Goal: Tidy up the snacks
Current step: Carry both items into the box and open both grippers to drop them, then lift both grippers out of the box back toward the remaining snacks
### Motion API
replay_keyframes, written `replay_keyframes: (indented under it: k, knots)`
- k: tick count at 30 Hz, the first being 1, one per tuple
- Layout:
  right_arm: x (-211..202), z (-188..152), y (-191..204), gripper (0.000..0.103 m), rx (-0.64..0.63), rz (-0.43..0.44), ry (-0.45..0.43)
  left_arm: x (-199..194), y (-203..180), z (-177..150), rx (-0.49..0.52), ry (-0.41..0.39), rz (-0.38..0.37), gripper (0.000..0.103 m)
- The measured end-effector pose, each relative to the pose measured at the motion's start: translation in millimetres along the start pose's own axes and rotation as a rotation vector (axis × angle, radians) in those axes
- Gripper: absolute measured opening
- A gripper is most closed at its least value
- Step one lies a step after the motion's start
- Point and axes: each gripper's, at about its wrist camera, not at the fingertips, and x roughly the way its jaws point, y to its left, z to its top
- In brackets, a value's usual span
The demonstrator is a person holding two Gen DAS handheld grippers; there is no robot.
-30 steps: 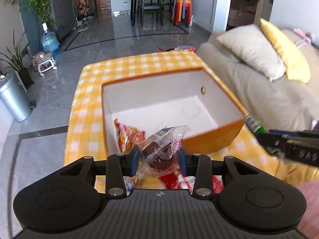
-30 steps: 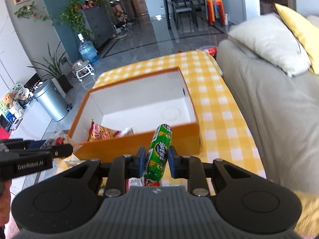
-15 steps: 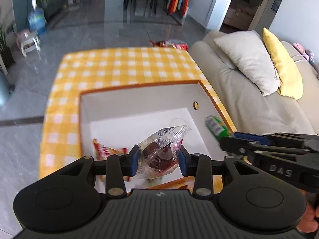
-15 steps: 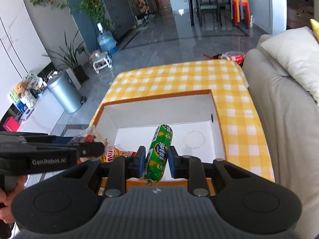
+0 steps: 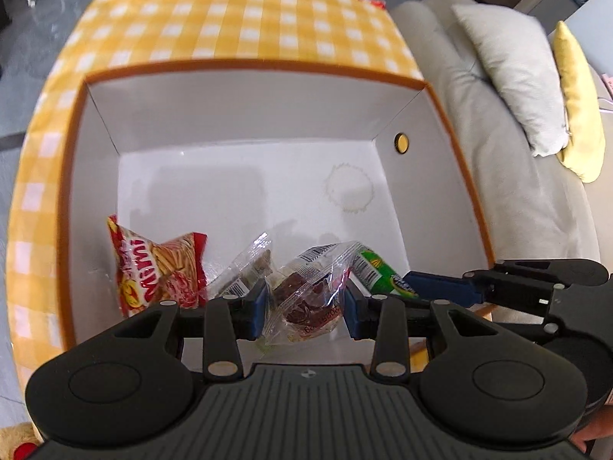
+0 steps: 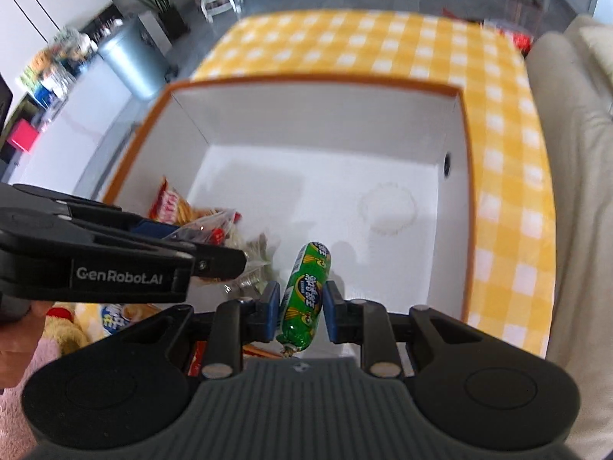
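Note:
An orange box [image 5: 245, 66] [image 6: 318, 83] with a white inside sits on the yellow checked tablecloth. My left gripper [image 5: 306, 303] is shut on a clear packet holding a brown cake [image 5: 312, 295] and hangs over the box's near part. Beside it on the right, my right gripper [image 6: 299, 304] is shut on a green wrapped sausage [image 6: 306, 291] [image 5: 377, 272], also above the box. Inside the box lie a red snack bag [image 5: 157, 264] [image 6: 172, 203] and a clear packet [image 5: 245, 272].
A beige sofa [image 5: 498, 176] with a grey pillow [image 5: 509, 76] and a yellow pillow [image 5: 578, 99] runs along the table's right side. More snacks [image 6: 122, 312] lie on the near table edge. A metal bin [image 6: 134, 61] stands on the floor at left.
Both grippers have moved forward and tilted downward, from before the box's near wall to over its inside. Each still holds its snack.

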Motion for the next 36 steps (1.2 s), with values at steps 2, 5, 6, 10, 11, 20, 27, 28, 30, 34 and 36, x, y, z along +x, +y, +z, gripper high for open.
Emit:
replay_keyframes:
  k: [2,5,6,10,11,20,27,28,30,34,36]
  knots:
    - [8,3,2,0.021,-0.005,0.002,0.032,7,2,3,-0.006,0.024,-0.002,0.044]
    - [20,10,2,0.021,-0.001,0.022,0.086,17,3,6,-0.013,0.061,0.006,0.044]
    - [24,12,3,0.021,-0.003,0.03,0.105,20,4,7,-0.016,0.073,0.011,0.044]
    - [37,17,5,0.021,-0.007,0.027,0.155,28,8,9,-0.032,0.111,0.011,0.044]
    - [40,18,6,0.021,-0.008,0.026,0.164,30,9,9,-0.032,0.117,0.013,0.044]
    - [63,16,5,0.021,0.021,0.033,0.227,41,5,16,-0.031,0.151,0.02,0.045]
    - [63,13,1,0.023,0.041,0.044,0.224,41,3,14,-0.022,0.156,0.03,0.048]
    - [62,12,2,0.023,0.04,0.043,0.221,40,3,14,-0.018,0.155,0.036,0.048]
    - [60,11,4,0.023,0.032,0.038,0.219,38,2,12,-0.012,0.151,0.038,0.049]
    - [55,9,7,0.035,0.015,0.004,0.208,32,3,10,-0.025,0.127,0.044,0.057]
    - [51,10,7,0.039,0.011,-0.015,0.199,27,2,9,-0.022,0.113,0.052,0.06]
